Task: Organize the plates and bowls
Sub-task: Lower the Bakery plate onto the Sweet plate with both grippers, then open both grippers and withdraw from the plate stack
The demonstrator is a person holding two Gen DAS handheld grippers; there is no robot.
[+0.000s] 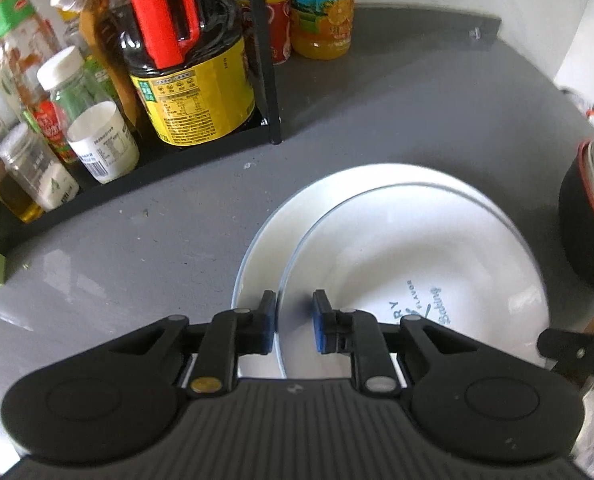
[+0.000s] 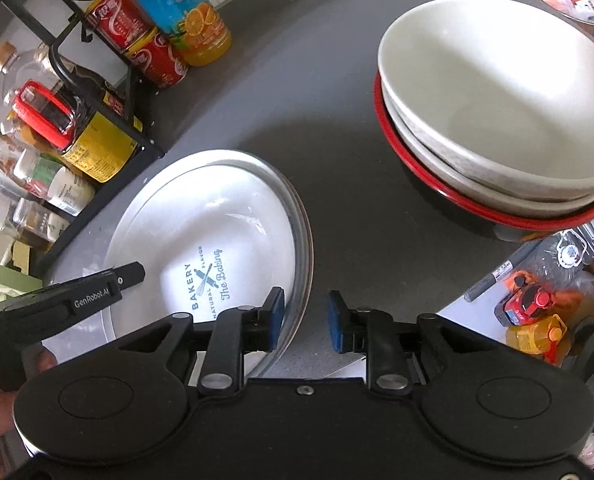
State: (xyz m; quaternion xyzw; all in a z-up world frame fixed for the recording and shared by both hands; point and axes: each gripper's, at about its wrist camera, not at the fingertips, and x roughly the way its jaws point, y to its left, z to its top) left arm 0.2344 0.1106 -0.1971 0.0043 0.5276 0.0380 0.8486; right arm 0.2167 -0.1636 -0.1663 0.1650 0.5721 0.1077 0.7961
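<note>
Plates sit stacked on the grey desk (image 2: 337, 128): a white plate with blue bakery lettering (image 2: 209, 248) lies on top of a larger white plate (image 1: 265, 248), and the pair rests near the desk's left side, just beside a black wire rack (image 1: 265, 80) crowded with bottles and jars. The left gripper (image 1: 293, 322) has its jaws set narrowly apart, one blue pad on each side of the lettered plate's near rim, yet whether the pads press the rim cannot be told. The right gripper (image 2: 306, 322) stands open at a moderate width over the right-hand rim of the stack, its left pad above the plates and its right pad above bare desk, holding nothing. Toward the desk's far right edge, two pale bowls (image 2: 497, 92) nest inside a red-rimmed bowl (image 2: 413, 172), well apart from the plates. An orange juice bottle (image 2: 185, 12) and red cans (image 2: 153, 52) stand by the rack at the back.
</note>
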